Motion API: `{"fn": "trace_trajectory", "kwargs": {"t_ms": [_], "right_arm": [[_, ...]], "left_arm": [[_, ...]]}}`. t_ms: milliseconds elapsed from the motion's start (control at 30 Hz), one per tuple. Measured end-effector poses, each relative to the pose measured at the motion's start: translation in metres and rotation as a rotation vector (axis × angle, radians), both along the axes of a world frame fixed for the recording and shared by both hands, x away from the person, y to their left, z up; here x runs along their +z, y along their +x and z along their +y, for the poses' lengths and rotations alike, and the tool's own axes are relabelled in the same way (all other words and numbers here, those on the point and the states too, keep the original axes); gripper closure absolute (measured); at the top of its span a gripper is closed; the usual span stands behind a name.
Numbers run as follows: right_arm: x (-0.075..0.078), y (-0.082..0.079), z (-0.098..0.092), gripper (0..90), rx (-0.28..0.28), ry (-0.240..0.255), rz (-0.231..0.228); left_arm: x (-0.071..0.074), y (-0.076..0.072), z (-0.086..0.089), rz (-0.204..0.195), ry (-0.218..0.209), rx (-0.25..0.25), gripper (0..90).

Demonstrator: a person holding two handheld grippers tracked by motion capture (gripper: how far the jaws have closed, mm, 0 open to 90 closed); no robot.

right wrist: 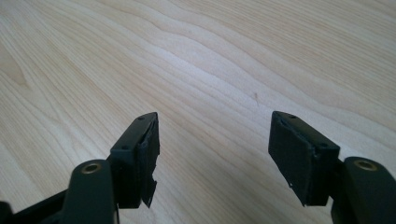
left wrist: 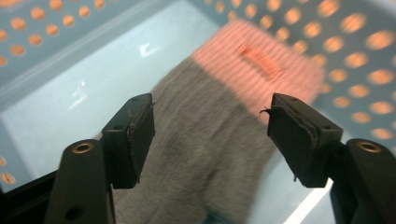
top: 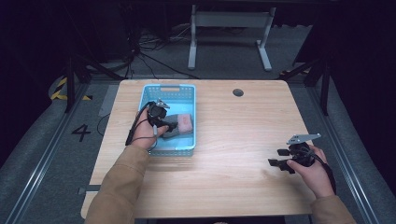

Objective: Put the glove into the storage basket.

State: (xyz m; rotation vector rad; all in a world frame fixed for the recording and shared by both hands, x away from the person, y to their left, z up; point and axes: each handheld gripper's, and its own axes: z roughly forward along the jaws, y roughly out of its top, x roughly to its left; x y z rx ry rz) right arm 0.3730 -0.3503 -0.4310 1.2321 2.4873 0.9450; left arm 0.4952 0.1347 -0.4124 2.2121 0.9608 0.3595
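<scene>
With the left tool (left wrist: 211, 135) released over the grey-and-pink sock (left wrist: 219, 140) in the blue basket (top: 154, 93) at centre frame, lifting carelessly could snag it.

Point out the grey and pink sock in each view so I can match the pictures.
High view: the sock lies in the blue basket, left of centre, beside the left gripper.
Left gripper view: the sock runs up the middle between the open jaws, pink cuff at upper right.
Right gripper view: bare wooden table; the sock is not in this picture.
Shared landmark: the basket's perforated blue wall.
</scene>
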Motion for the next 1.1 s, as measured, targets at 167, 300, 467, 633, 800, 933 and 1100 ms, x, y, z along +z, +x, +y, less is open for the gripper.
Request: {"fn": "trace_trajectory", "kwargs": {"t_ms": [167, 300, 467, 633, 800, 933, 1100], "right_arm": [[0.001, 0.005, 0.008, 34.6, 0.024, 0.000, -0.004], [0.000, 0.008, 0.012, 34.6, 0.034, -0.001, -0.005], [0.000, 0.010, 0.014, 34.5, 0.039, -0.001, -0.005], [-0.001, 0.012, 0.016, 34.2, 0.050, -0.004, 0.000], [-0.001, 0.011, 0.015, 33.9, 0.052, -0.004, -0.008], [-0.002, 0.010, 0.013, 33.9, 0.049, -0.002, -0.013], [-0.004, 0.010, 0.011, 33.9, 0.050, -0.005, -0.011]], "left_arm": [[0.022, -0.019, -0.002, -0.073, -0.035, 0.005, 29.7], [0.040, -0.033, -0.004, -0.085, -0.116, -0.017, 29.6], [0.049, -0.052, -0.010, -0.080, -0.095, -0.056, 28.8], [0.056, -0.078, -0.016, -0.073, -0.116, -0.086, 28.4], [0.052, -0.099, -0.022, -0.069, -0.121, -0.138, 28.5], [0.040, -0.116, -0.026, -0.047, -0.121, -0.205, 29.5], [0.019, -0.136, -0.030, -0.017, -0.132, -0.280, 32.0]]}}
